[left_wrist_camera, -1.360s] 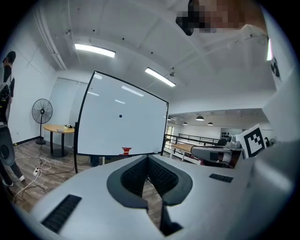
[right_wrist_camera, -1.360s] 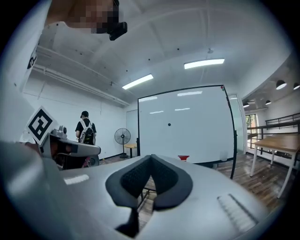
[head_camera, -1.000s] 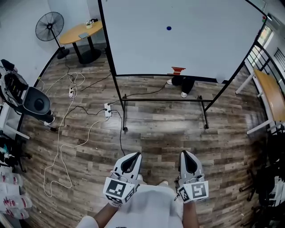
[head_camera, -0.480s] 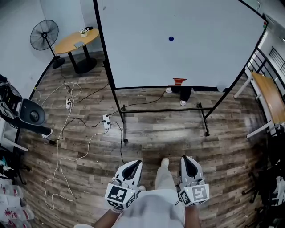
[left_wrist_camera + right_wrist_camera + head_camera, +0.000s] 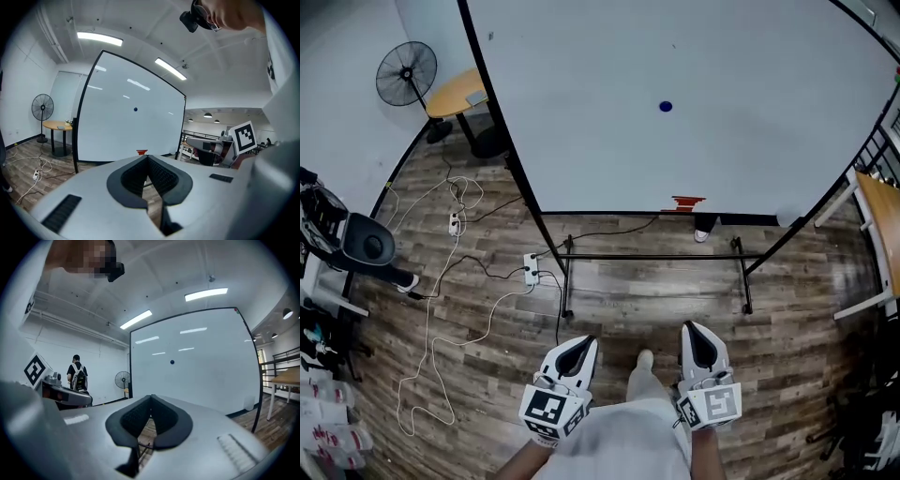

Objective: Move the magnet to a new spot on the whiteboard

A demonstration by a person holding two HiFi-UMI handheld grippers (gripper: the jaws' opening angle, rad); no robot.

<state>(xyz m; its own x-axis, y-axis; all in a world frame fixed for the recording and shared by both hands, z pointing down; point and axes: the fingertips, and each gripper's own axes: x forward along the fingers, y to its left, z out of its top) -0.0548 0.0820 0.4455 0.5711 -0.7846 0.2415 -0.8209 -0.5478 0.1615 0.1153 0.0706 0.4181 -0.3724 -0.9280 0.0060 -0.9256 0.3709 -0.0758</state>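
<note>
whiteboard (image 5: pixel 722 56) with magnet (image 5: pixel 666 107) is looming larger than before; left gripper (image 5: pixel 580 343) and right gripper (image 5: pixel 694 330) are staying pressed together, empty.

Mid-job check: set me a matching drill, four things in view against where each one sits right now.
Things:
1. magnet
2. fan
3. power strip
4. red item

Places:
A. on the floor, by the left foot of the stand
B. at the bottom edge of the whiteboard
C. on the whiteboard's face, upper middle
D. standing beside the round table

Pairs: 1-C, 2-D, 3-A, 4-B
</note>
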